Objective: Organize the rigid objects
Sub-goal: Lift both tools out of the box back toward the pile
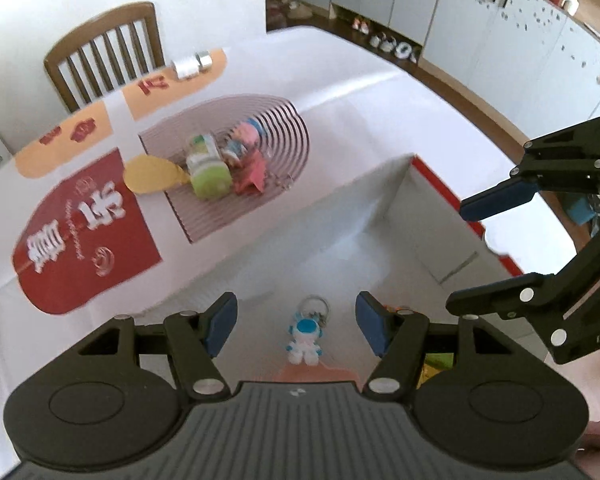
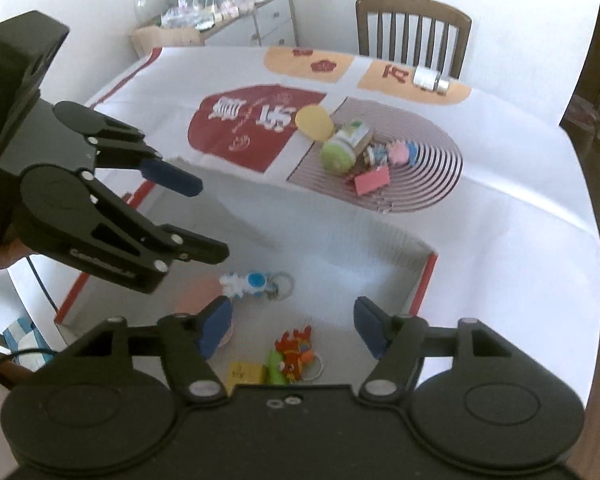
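A white box with red edges (image 1: 416, 208) (image 2: 428, 276) stands open on the table. A blue-and-white robot keychain (image 1: 306, 338) (image 2: 246, 283) lies on its floor. An orange dragon keychain (image 2: 296, 354), a green piece and a yellow tag (image 2: 245, 373) lie in it too. My left gripper (image 1: 296, 326) is open and empty above the robot keychain; it also shows in the right wrist view (image 2: 208, 216). My right gripper (image 2: 294, 326) is open and empty over the box; it also shows in the left wrist view (image 1: 456, 256). A green-capped bottle (image 1: 208, 168) (image 2: 342, 146), a pink star (image 1: 252, 176), a pink block (image 2: 372, 180) and small figures lie on the striped mat.
A yellow disc (image 1: 152, 174) (image 2: 314, 120) lies beside the pile. A white roll with a metal cylinder (image 1: 192, 64) (image 2: 430, 78) sits at the table's far edge. A wooden chair (image 1: 104, 52) (image 2: 414, 28) stands behind. Cabinets (image 1: 500, 20) line the wall.
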Motion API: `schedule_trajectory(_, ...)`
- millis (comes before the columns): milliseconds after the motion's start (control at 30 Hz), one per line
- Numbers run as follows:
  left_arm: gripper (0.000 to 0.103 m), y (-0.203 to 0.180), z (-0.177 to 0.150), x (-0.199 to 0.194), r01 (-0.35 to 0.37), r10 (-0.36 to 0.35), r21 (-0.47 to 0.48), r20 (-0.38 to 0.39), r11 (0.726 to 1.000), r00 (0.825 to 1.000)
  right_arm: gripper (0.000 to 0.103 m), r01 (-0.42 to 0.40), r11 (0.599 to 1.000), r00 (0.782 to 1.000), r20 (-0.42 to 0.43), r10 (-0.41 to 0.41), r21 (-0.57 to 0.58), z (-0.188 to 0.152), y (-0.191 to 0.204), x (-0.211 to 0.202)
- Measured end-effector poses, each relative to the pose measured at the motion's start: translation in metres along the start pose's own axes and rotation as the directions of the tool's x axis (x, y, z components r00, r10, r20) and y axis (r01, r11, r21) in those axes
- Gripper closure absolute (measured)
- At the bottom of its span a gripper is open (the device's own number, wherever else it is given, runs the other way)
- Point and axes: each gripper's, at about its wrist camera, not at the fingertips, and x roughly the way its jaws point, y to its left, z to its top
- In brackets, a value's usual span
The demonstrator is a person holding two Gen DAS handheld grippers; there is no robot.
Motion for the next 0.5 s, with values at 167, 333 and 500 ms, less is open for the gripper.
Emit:
schedule_trajectory(167,0.030,0.015,0.013,-0.015,-0.016,0.017,-0.025,0.047,1.000,0.999,0.022,0.008,1.000,1.000,0.030,-0.008,0.002,0.015,-0.009,-0.009)
schedule_trajectory(333,0.026,0.034,0.027,-0.020,-0.057,0.062,-0.067,0.077,0.996,0.995,0.012,0.025,1.000,0.998,0.056,-0.025,0.003,0.033,-0.025,-0.009)
schedule_trajectory(500,0.021,0.054,0.041,-0.015,-0.114,0.124,-0.107,0.096,0.988,0.988,0.004,0.042,0.999,0.997,0.070,-0.044,0.024,0.052,-0.044,-0.002)
